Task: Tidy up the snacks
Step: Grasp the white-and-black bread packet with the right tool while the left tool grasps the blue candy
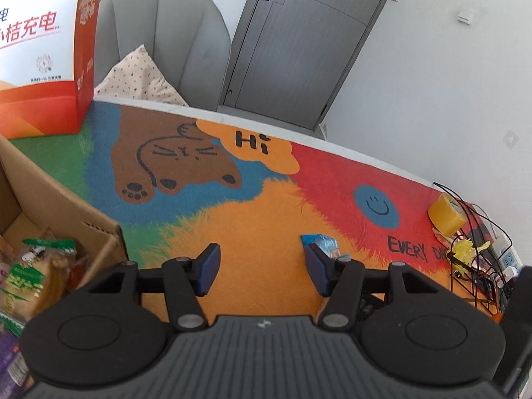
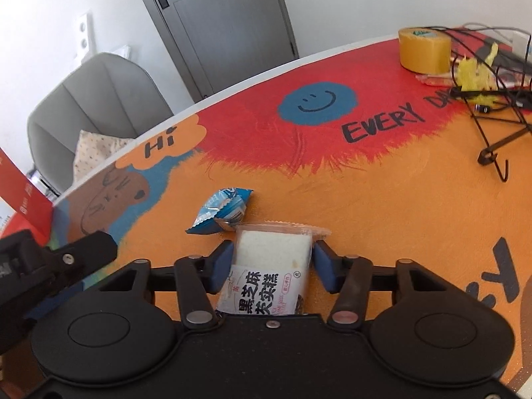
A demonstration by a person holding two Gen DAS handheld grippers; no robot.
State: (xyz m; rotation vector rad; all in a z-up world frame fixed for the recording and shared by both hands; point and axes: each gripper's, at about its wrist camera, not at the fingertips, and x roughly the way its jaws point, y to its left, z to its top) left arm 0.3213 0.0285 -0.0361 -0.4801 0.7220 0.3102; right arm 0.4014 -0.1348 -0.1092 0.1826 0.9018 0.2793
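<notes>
My right gripper (image 2: pixel 272 266) is shut on a white cake snack in a clear wrapper (image 2: pixel 271 259) with black print. A small blue snack packet (image 2: pixel 222 211) lies on the mat just beyond it; it also shows in the left wrist view (image 1: pixel 321 242) behind my right fingertip. My left gripper (image 1: pixel 262 267) is open and empty above the orange part of the mat. A cardboard box (image 1: pixel 60 199) stands to its left with several wrapped snacks (image 1: pixel 36 276) inside.
A colourful mat (image 1: pixel 259 206) covers the table. A tall orange and white carton (image 1: pixel 40 50) stands at the far left. A roll of yellow tape (image 2: pixel 424 50), black wires (image 2: pixel 492 93) and a power strip sit at the right. A grey chair (image 1: pixel 166 43) stands beyond the table.
</notes>
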